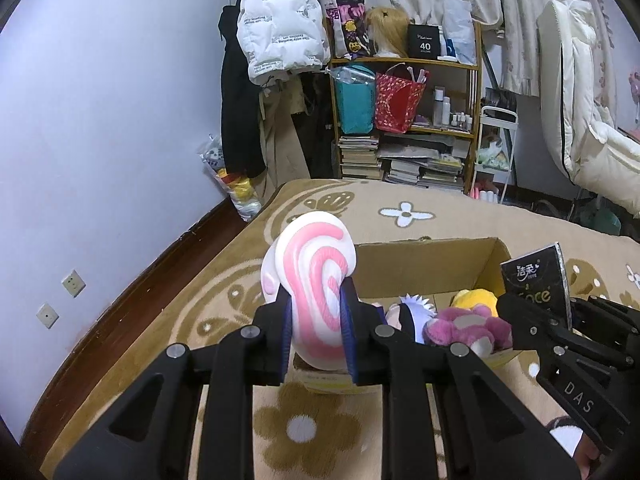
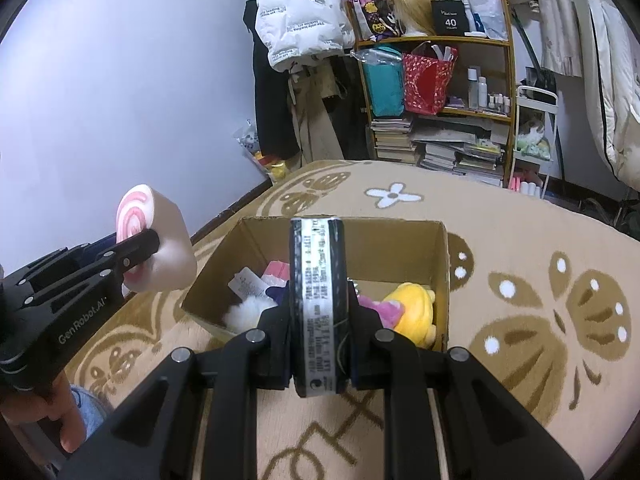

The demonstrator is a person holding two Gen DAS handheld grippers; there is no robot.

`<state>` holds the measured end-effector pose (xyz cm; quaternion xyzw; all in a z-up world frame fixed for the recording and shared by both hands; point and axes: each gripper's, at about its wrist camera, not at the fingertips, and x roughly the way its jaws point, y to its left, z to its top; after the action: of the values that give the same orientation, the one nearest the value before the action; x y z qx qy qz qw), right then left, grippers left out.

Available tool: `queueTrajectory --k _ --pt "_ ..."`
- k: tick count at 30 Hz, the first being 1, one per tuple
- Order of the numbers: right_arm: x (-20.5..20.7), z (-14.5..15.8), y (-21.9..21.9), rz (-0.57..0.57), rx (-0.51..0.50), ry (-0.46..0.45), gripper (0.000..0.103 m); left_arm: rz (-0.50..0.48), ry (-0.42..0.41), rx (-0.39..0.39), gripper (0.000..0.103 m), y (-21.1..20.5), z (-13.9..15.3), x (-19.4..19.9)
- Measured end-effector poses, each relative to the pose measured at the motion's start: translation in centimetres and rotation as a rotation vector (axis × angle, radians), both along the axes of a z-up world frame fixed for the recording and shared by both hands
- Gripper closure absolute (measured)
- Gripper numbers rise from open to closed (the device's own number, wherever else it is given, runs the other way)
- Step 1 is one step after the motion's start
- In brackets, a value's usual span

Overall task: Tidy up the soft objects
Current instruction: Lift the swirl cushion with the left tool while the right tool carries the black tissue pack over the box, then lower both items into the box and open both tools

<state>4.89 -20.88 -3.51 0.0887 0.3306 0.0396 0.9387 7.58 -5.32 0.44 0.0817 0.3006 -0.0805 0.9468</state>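
My left gripper (image 1: 316, 312) is shut on a white squishy toy with a pink swirl (image 1: 310, 276), held above the near left corner of an open cardboard box (image 1: 424, 268). From the right wrist view the same pink-swirl toy (image 2: 160, 240) hangs left of the cardboard box (image 2: 400, 248). My right gripper (image 2: 318, 312) is shut on a black tissue pack (image 2: 316, 300), held upright over the box's near edge; in the left view the tissue pack (image 1: 536, 280) shows at the right. Inside the box lie a yellow plush (image 2: 412, 308), a pink-purple plush (image 1: 464, 326) and a white fluffy toy (image 2: 248, 312).
The box stands on a beige rug with brown floral patterns (image 2: 520, 280). Behind it is a wooden shelf (image 2: 436, 80) with bags, bottles and stacked books, hanging coats (image 2: 296, 20), and a white cart (image 2: 534, 132). A lilac wall (image 1: 100, 120) runs along the left.
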Motion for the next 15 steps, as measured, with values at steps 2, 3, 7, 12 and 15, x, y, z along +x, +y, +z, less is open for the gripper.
queueTrajectory --k 2,3,7,12,15 --pt "0.4 0.0 0.1 0.009 0.001 0.002 0.082 -0.008 -0.001 0.002 0.082 -0.2 -0.2 0.2" --pt "0.6 0.0 0.2 0.014 -0.006 0.0 0.082 -0.011 -0.001 0.003 0.082 -0.4 -0.3 0.3" --pt "1.1 -0.3 0.4 0.02 -0.012 0.004 0.082 -0.021 0.024 0.012 0.082 -1.1 -1.0 1.1" --pt "1.9 -1.5 0.3 0.021 -0.02 0.034 0.082 -0.017 0.041 0.016 0.081 -1.2 -1.7 1.9" --pt "2.4 -2.2 0.2 0.015 -0.021 0.058 0.082 -0.019 0.047 0.003 0.081 -1.2 -1.9 2.3"
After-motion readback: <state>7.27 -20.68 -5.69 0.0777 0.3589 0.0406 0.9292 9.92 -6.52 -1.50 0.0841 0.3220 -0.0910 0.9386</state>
